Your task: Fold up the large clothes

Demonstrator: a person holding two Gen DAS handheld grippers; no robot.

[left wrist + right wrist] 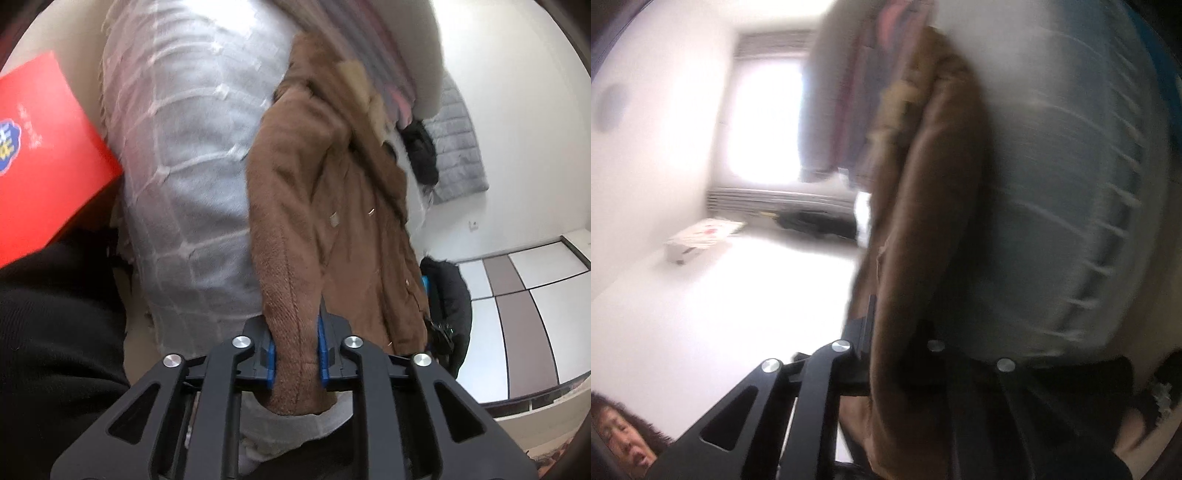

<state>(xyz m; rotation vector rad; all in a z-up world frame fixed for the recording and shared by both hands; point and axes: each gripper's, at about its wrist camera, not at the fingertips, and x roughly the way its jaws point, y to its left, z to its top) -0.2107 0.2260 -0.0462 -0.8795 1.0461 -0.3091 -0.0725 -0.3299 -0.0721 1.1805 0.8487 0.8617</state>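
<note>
Left gripper (295,354) clamped on a thick fold of the brown coat (332,206), blue pads (271,363) pressing the fuzzy fabric from both sides, seam running down between them. Coat drapes away from the jaws up the frame, lying on a pale grey checked blanket (192,155) with white grid lines and a frayed edge; small metal snaps visible on the coat front, lighter fur-like trim near its far end. Red box (48,147) at the left, touching or just beside the blanket edge, cannot tell which. Dark fabric, maybe a sleeve (55,332), fills the lower left. Beyond the coat: striped pinkish cloth, a black garment (421,151) and a grey quilted item (458,147) against a white wall, wardrobe with white and taupe panels (524,295) at right, another dark bundle in front of it. Right wrist view is rolled sideways and motion-blurred. Right gripper (886,350) closed on another fold of the same brown coat (923,221); fabric passes between the fingers, one finger (864,332) visible on the left of it, the other hidden behind cloth, so the pad contact itself is unclear. Same grey checked blanket (1052,206) beside the coat here. Bright window (764,118), radiator under it, small low table (701,232) on a white floor, dark clothes near the radiator. Part of a person's head in the bottom left corner.
</note>
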